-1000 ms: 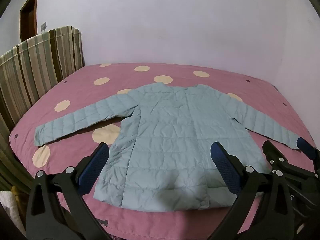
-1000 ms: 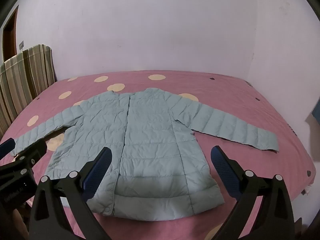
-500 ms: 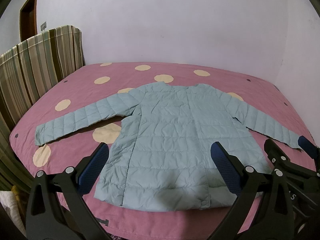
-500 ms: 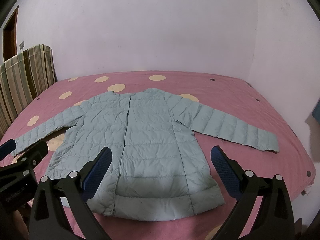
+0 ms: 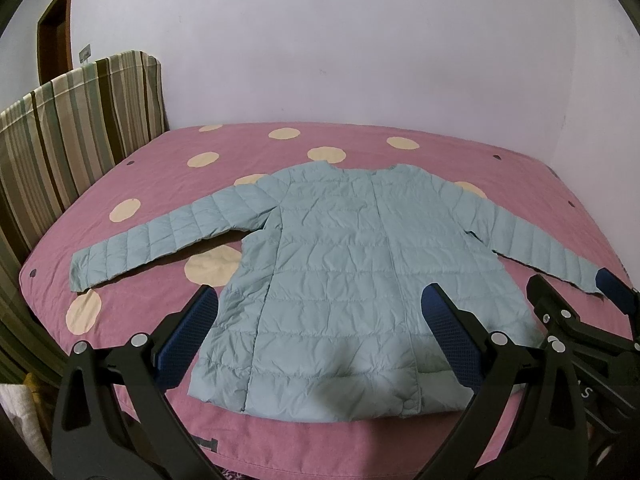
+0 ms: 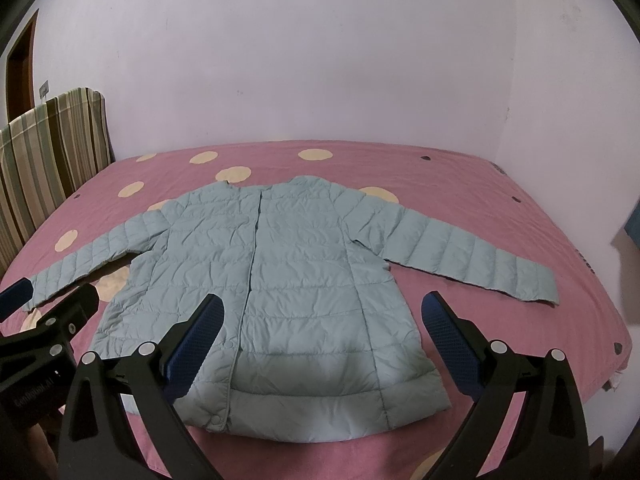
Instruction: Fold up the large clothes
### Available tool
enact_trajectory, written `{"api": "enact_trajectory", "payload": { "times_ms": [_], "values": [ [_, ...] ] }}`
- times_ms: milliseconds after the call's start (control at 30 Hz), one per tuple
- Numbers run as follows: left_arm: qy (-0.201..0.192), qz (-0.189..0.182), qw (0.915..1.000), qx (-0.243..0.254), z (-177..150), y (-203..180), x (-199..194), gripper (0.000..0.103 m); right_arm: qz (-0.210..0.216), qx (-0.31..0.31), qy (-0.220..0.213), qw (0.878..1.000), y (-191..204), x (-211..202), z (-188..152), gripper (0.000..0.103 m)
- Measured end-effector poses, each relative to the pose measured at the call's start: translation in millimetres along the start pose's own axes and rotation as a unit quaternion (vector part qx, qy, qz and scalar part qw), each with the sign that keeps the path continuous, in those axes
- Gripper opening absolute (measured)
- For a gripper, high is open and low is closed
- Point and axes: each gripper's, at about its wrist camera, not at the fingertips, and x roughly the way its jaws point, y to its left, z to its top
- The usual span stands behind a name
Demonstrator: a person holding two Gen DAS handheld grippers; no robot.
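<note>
A pale blue quilted jacket (image 5: 352,272) (image 6: 288,280) lies flat on the pink spotted bed, front up, collar toward the far wall, both sleeves spread out sideways. My left gripper (image 5: 320,304) hovers open above the jacket's hem, holding nothing. My right gripper (image 6: 320,312) is also open over the hem, slightly to the right, with nothing between its fingers. In the left wrist view the right gripper (image 5: 572,300) shows at the right edge, near the right cuff. In the right wrist view the left gripper (image 6: 48,304) shows at the left edge, near the left cuff.
The bed (image 5: 360,148) (image 6: 460,184) is covered by a pink sheet with cream spots and reaches a pale wall behind. A striped headboard (image 5: 72,128) (image 6: 44,148) stands at the left. A brown door frame (image 5: 54,28) is in the far left corner.
Both grippers have drifted slightly; the jacket sits a little higher in both views. The jacket itself has not moved and both grippers stay open.
</note>
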Motion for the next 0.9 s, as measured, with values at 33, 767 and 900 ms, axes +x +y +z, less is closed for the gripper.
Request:
{"api": "enact_trajectory", "payload": {
  "times_ms": [33,767,900],
  "values": [
    [0.001,-0.001,1.0,0.0,0.0,-0.1,0.0,0.101,0.0,0.0,0.0,1.0,0.0,0.1,-0.1,0.098],
    [0.003,-0.001,1.0,0.001,-6.2,5.3,2.4,0.101,0.0,0.0,0.001,1.0,-1.2,2.9,-0.9,0.098],
    [0.003,-0.002,1.0,0.001,-8.0,5.9,2.5,0.101,0.0,-0.001,0.0,1.0,3.7,0.2,-1.0,0.098]
  ]
}}
